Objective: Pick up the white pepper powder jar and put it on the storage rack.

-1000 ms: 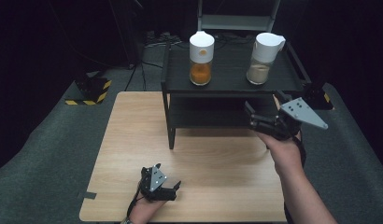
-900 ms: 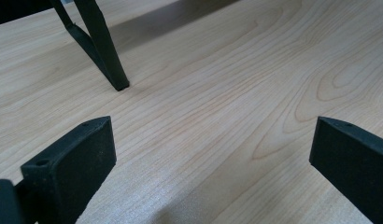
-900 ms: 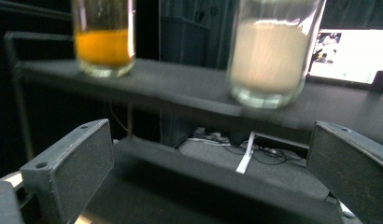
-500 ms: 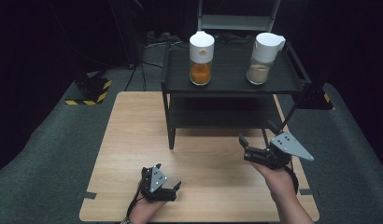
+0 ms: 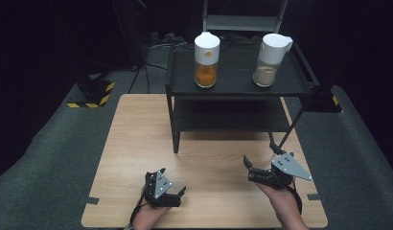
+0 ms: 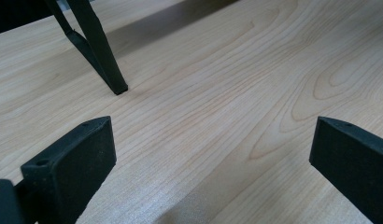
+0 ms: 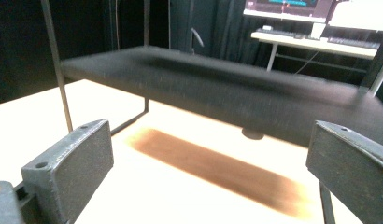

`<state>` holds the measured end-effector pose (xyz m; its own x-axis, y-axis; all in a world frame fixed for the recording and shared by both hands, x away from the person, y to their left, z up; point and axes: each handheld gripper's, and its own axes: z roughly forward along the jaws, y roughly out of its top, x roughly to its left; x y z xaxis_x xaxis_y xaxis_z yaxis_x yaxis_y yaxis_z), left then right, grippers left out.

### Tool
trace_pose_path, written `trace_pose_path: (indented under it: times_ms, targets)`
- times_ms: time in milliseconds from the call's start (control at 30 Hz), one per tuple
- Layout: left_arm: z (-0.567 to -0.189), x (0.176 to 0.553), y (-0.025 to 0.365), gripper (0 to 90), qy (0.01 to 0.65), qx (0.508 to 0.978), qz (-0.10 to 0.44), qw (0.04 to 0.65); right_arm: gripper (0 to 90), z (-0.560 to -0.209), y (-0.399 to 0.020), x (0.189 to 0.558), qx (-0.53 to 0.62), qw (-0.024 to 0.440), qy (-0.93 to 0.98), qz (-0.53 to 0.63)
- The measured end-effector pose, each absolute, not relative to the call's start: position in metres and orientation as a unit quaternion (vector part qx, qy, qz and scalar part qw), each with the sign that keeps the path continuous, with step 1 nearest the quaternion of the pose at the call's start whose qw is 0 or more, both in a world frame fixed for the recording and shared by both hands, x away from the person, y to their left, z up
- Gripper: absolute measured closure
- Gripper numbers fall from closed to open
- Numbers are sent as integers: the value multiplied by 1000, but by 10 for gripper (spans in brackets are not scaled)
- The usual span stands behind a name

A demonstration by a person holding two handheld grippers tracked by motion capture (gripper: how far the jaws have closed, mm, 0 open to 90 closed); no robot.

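Note:
Two white-lidded jars stand on the top shelf of a black rack [image 5: 185, 52]: one with orange contents [image 5: 206, 62], one with beige contents [image 5: 271, 61]. My left gripper [image 5: 172, 184] rests low near the table's front edge, left of centre, jaws open and nothing between them. In the left gripper view, the left gripper [image 6: 213, 136] looks across bare wood toward a rack leg [image 6: 103, 58]. My right gripper [image 5: 248, 170] is held at the front right, open and holding nothing. In the right gripper view, the right gripper [image 7: 208, 149] faces the rack's lower shelf [image 7: 217, 88].
The wooden table [image 5: 137, 139] has bare room left of the rack and across its front. The rack fills the far middle and right of the table. A black-and-yellow block [image 5: 91, 93] lies on the grey floor beyond the table's left corner. Dark surroundings beyond.
My right gripper has drawn back from beside the rack's lower shelf, down and toward the table's front right. The left gripper and both jars have stayed put.

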<state>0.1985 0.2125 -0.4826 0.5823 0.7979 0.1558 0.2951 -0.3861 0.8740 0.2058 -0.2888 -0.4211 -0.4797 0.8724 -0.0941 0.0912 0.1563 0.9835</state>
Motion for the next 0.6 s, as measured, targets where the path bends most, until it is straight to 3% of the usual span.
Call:
trace_pose_path:
  times_ms: [600]
  targets:
    - [-483, 198, 212, 7, 347, 781, 294, 428, 1, -479, -291, 199, 388, 334, 716, 474]
